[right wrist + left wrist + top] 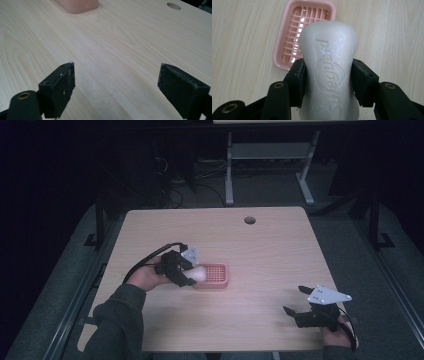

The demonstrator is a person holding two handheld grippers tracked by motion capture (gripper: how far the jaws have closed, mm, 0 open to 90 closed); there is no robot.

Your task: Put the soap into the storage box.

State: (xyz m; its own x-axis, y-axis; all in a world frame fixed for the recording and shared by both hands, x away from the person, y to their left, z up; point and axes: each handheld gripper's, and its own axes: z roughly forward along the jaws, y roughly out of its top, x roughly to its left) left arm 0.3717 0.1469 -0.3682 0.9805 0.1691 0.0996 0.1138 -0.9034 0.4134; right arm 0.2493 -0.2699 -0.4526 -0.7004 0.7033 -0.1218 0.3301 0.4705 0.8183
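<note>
Left claw (328, 82) clamps the soap bar (329, 62) round its waist, just above the near end of the pink soap dish (280, 50). Ease it forward, lower flat, then release. Right claw (116, 87) gapes wide, empty, over bare counter (120, 45).

One bar of soap (329, 72), pale and embossed with lettering. One pink slotted soap dish (305, 32). Two grippers: the left gripper (186, 272) and the right gripper (295, 301), each with two black fingers. One tabletop (260, 255), with one round hole (249, 220).
</note>
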